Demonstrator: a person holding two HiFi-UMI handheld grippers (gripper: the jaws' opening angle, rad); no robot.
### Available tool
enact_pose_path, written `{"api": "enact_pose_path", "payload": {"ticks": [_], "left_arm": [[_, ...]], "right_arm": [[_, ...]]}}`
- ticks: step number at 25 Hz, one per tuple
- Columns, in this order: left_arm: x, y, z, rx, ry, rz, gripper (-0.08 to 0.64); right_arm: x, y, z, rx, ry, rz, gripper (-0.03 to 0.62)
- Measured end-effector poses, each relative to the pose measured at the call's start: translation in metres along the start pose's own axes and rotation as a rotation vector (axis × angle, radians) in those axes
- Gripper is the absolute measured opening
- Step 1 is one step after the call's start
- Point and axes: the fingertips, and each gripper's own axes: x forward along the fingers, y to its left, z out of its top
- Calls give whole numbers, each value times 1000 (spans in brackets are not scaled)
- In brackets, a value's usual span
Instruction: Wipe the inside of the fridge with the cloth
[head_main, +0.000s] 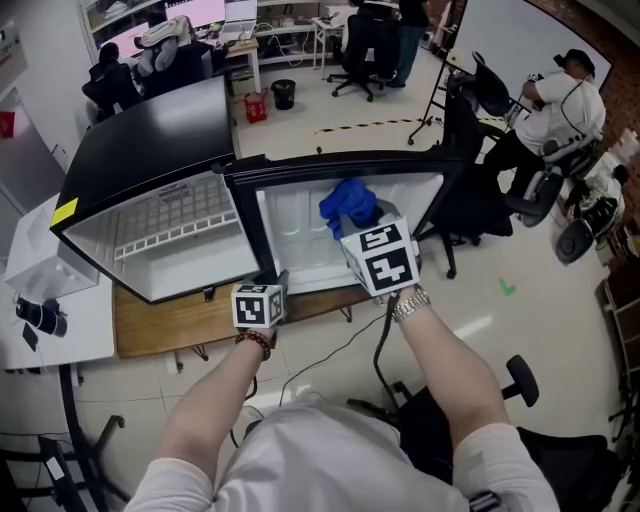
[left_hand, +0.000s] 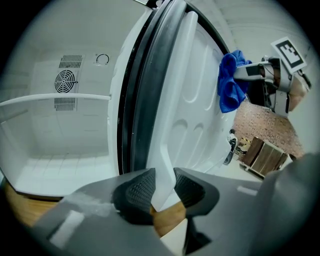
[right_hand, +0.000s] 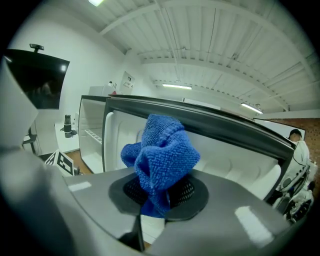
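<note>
While the cloth (right_hand: 162, 152) is pinched only by its lower folds in the closed right gripper (right_hand: 161, 194), it may be dragged free once rubbed along the fridge door (head_main: 300, 225). The door may also be pushed away if its thin white edge slips from the left gripper (left_hand: 162, 192), which is clamped on it. The cloth is held bunched before the door's inner face, at 12 o'clock from its gripper. Its long axis is set from 6 to 12, with the free end pointed to 12.

We grip the blue cloth (right_hand: 162, 155), bunched, in our right gripper (right_hand: 159, 194) — behind it stands the open fridge door (right_hand: 235, 165), its white inner side toward us.
</note>
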Motion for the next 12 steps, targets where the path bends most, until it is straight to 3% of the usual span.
{"api": "enact_pose_path", "payload": {"ticks": [12], "left_arm": [[-3,-2,3,-3,-4,2,115]], "right_arm": [[-27,-81,-27,65,29,-140,60]]}}
